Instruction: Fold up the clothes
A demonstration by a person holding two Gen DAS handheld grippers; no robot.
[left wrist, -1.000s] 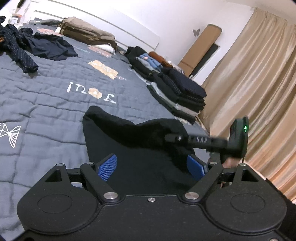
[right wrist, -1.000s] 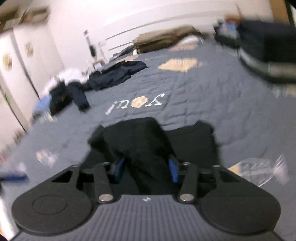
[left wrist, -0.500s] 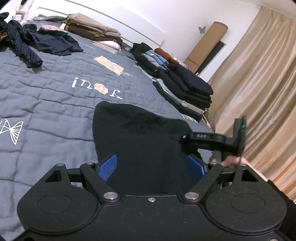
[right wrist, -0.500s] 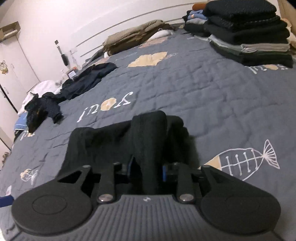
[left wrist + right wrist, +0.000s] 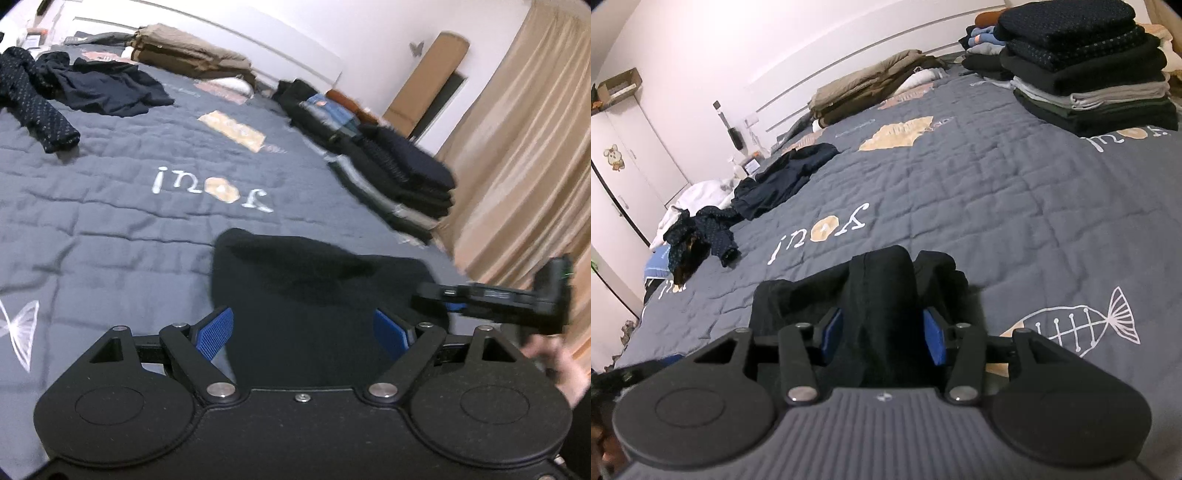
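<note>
A black garment (image 5: 295,288) lies folded on the grey quilt (image 5: 110,221), close to the bed's near edge. My left gripper (image 5: 303,332) hovers over its near part, wide open, with both blue pads clear of the cloth. The right gripper (image 5: 882,334) is partly open. A thick raised fold of the black garment (image 5: 882,280) runs between its blue pads, whose faces show. In the left wrist view the right gripper (image 5: 421,293) sits level at the garment's right edge, and a hand (image 5: 554,362) holds it.
A tall stack of folded dark clothes (image 5: 1086,74) stands at the bed's right side by the curtain (image 5: 517,166). Unfolded dark clothes (image 5: 103,88) lie at the far left. Folded beige bedding (image 5: 192,55) rests by the headboard.
The right gripper lowered the lifted part of the garment onto the bed; the cloth now lies flatter. Its pads stand wider apart than half a second ago. The left gripper stayed open.
</note>
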